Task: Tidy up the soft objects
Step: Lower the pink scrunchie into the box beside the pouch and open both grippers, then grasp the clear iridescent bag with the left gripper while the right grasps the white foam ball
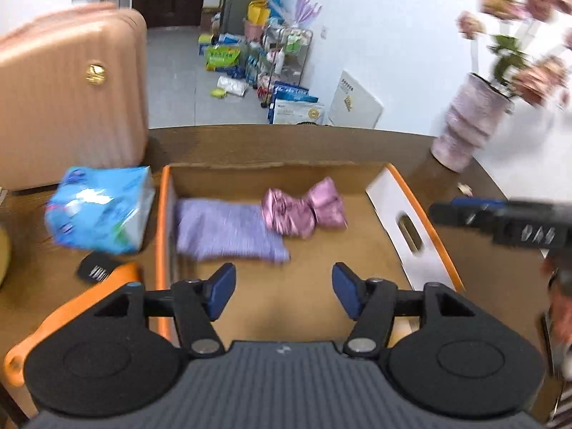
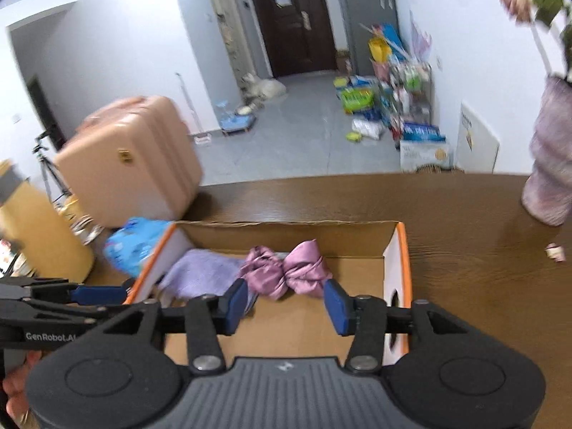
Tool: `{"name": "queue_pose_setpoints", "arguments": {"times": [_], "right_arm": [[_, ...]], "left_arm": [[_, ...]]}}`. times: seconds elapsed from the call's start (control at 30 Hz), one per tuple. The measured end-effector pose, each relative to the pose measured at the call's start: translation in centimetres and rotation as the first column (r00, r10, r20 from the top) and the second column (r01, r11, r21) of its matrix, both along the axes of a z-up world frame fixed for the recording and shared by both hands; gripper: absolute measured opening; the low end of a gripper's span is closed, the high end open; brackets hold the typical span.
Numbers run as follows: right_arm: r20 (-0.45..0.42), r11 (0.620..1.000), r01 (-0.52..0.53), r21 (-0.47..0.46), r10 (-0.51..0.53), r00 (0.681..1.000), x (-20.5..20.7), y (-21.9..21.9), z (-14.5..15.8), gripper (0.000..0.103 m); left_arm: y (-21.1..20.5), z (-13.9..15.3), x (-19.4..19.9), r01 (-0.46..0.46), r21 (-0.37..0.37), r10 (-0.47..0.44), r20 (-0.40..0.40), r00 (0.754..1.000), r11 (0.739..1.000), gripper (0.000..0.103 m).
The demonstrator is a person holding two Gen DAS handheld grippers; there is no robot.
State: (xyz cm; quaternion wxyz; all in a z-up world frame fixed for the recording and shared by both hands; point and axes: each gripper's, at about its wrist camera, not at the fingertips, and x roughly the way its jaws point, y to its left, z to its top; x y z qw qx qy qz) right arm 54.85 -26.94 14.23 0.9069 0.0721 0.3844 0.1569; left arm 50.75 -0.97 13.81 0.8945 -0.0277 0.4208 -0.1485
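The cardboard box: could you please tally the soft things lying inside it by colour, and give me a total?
Lilac: 1, the folded cloth at the left of the cardboard box.
Shiny pink: 1, the satin bundle knotted like a bow, overlapping the cloth's right end.
Total: 2.

— What's sitting on the brown wooden table [image 2: 464, 214]?
— An open cardboard box [image 1: 293, 168] with orange edges is resting on it. A blue tissue pack [image 1: 100, 211] is lying just beside it, and a ribbed lilac vase [image 1: 464, 125] is standing near the far edge.
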Motion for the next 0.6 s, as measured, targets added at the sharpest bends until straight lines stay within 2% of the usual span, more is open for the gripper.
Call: {"name": "queue_pose_setpoints", "arguments": {"times": [0.07, 0.13, 0.23, 0.27, 0.33, 0.37, 0.43, 0.5, 0.6], "right_arm": [[0.044, 1.0, -0.029, -0.01, 0.03, 0.999, -3.9, -0.6, 1.4, 0.053], [0.076, 0.999, -0.046, -0.02, 0.047, 0.996, -7.5, -1.1, 2.3, 0.055], [0.117, 0.998, -0.059, -0.021, 0.061, 0.991, -13.3, -1.6, 2.2, 0.059], [0.135, 0.998, -0.063, -0.019, 0.065, 0.989, -15.4, -1.6, 1.8, 0.062], [0.165, 0.996, -0.091, -0.01, 0.091, 0.982, -19.9, -1.5, 0.3, 0.065], [0.18, 0.995, -0.102, -0.002, 0.101, 0.979, -21.9, -1.5, -0.5, 0.067], [0.216, 0.993, -0.114, 0.013, 0.109, 0.97, -26.2, -1.3, -2.3, 0.075], [0.269, 0.996, -0.087, 0.003, 0.083, 0.96, -30.1, -0.8, -4.0, 0.088], [0.384, 0.997, -0.01, -0.081, 0.04, 0.922, -36.2, 0.6, -7.0, 0.09]], "left_arm": [[0.6, 0.8, -4.0, 0.012, 0.011, -0.012, 0.036, 0.999, 1.0, 0.073], [1.3, 1.3, -7.9, 0.024, 0.02, -0.025, 0.063, 0.998, 1.0, 0.075], [2.7, 0.8, -14.6, 0.002, 0.01, -0.003, 0.116, 0.993, 1.0, 0.081], [3.0, 0.2, -17.2, 0.002, 0.017, -0.005, 0.156, 0.988, 1.0, 0.084], [3.4, -1.4, -22.0, -0.028, 0.045, 0.017, 0.226, 0.974, 0.999, 0.087], [3.6, -2.3, -24.4, -0.053, 0.048, 0.039, 0.256, 0.966, 0.997, 0.092], [3.8, -4.4, -28.8, -0.092, 0.047, 0.074, 0.299, 0.951, 0.995, 0.095], [3.6, -6.4, -32.7, -0.119, 0.073, 0.088, 0.333, 0.939, 0.99, 0.096], [3.6, -9.1, -37.2, -0.215, 0.059, 0.183, 0.341, 0.922, 0.975, 0.098]]}}
